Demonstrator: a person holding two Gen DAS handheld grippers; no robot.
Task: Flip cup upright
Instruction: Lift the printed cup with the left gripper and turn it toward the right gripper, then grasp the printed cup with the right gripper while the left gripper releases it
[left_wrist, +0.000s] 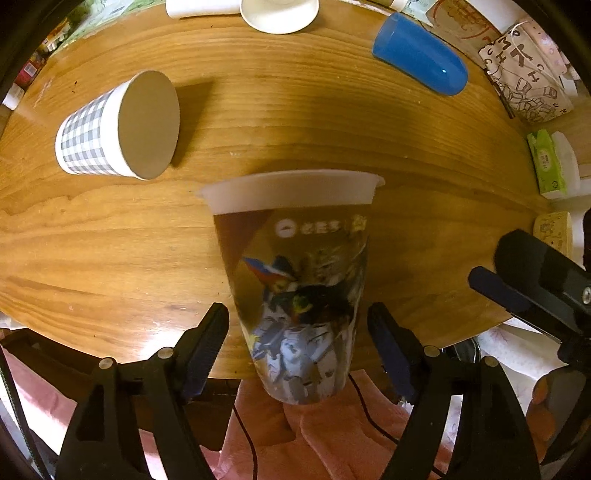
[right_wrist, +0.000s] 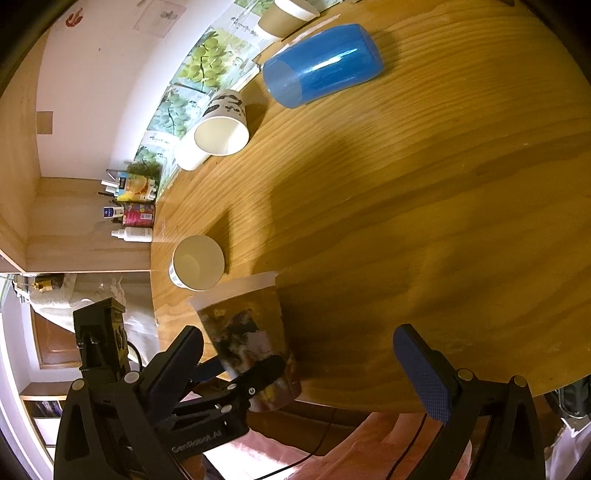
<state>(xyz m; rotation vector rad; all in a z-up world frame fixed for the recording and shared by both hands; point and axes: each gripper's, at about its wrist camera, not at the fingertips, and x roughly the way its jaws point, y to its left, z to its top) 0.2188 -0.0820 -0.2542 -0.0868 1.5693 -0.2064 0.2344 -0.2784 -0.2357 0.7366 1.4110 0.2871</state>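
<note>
Printed cup framed between spread left fingers at the table's near edge

The left gripper (left_wrist: 297, 343) is seen with jaws parted, both pads clear of the printed cup (left_wrist: 299, 280), whose white rim is turned away from the camera; its logo lettering cannot be read. The right gripper (right_wrist: 314, 369) is held wide open, empty. "GenRobot.AI" is read on the left gripper's body. A blue cup (left_wrist: 419, 53) and a checked cup (left_wrist: 118, 125) are spotted further out on the wooden table (left_wrist: 314, 122).
</note>
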